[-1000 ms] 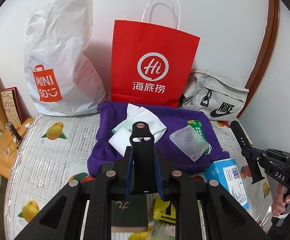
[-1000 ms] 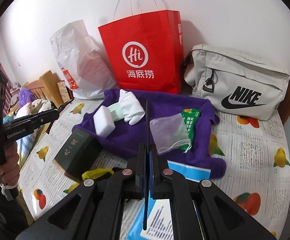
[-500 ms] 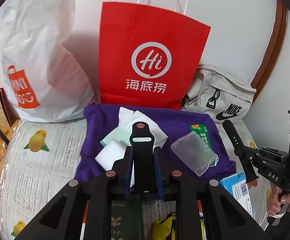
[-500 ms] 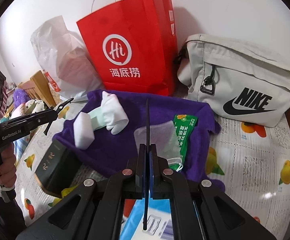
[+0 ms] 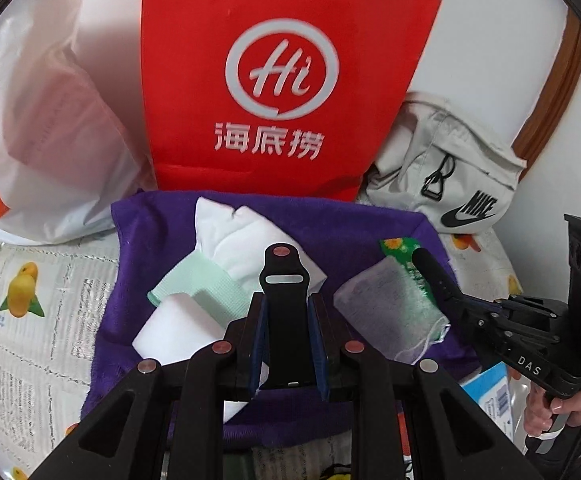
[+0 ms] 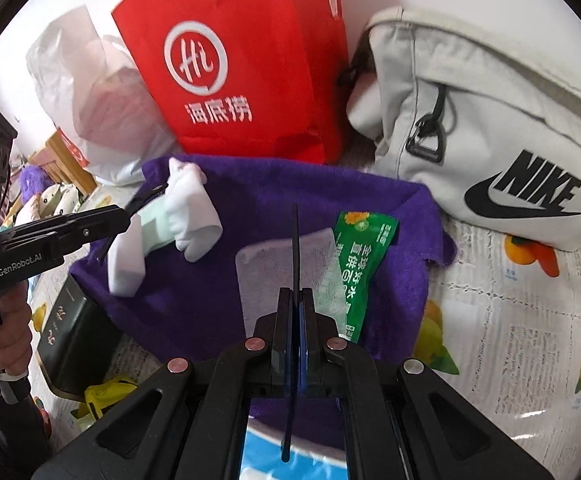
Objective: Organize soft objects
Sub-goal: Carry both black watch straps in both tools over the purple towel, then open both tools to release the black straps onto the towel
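Observation:
My left gripper (image 5: 285, 312) is shut on a black watch strap (image 5: 284, 280) that sticks up between its pads. My right gripper (image 6: 296, 312) is shut on a thin black strap (image 6: 295, 248) seen edge-on. Both hover over a purple towel (image 5: 354, 228) on the bed. On the towel lie a white sock with a mint cuff (image 5: 242, 240), a white sponge block (image 5: 174, 330), a mesh pouch (image 5: 386, 316) and a green sachet (image 6: 360, 264). The right gripper also shows in the left wrist view (image 5: 430, 268), over the pouch.
A red paper bag (image 5: 282, 80), a white Miniso bag (image 5: 42, 120) and a grey Nike pouch (image 6: 490, 120) stand against the wall behind the towel. A dark green box (image 6: 70, 340), a yellow item (image 6: 102, 396) and a blue pack (image 5: 494, 392) lie near the front.
Both grippers have moved forward and down toward the towel and the bags; everything looms larger. Each still holds its strap.

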### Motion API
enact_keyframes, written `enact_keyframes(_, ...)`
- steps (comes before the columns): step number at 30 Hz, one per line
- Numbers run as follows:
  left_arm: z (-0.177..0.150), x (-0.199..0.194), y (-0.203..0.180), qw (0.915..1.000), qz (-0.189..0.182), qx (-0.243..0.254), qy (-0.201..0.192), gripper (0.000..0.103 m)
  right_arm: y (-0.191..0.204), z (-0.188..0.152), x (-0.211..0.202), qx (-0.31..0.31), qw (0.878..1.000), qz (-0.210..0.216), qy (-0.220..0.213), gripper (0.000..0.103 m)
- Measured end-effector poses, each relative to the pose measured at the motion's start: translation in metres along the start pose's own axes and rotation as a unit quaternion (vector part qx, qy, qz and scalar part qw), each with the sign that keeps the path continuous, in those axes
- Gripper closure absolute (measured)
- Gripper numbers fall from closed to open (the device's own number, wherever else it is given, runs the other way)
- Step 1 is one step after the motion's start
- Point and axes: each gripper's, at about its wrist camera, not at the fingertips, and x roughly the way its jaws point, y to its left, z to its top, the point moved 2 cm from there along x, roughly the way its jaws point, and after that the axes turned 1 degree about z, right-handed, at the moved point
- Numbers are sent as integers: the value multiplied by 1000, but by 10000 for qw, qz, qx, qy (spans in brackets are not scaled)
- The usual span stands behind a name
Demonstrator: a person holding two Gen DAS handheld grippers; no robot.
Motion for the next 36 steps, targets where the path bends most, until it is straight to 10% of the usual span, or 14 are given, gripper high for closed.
enact_keyframes(19, -1, 43, 4, 9983, -101, -197, 531, 82, -13, 3, 34, 79, 9990, -38, 428, 99)
enact_keyframes(25, -1, 43, 5, 9970, -120, -344, 688, 74, -14, 2, 22, 138, 9993, -188, 304, 57)
enact_keyframes(36, -11, -28, 6, 9995, 52, -305, 118, 58, 22, -25, -51, 49, 9995, -183, -243, 48)
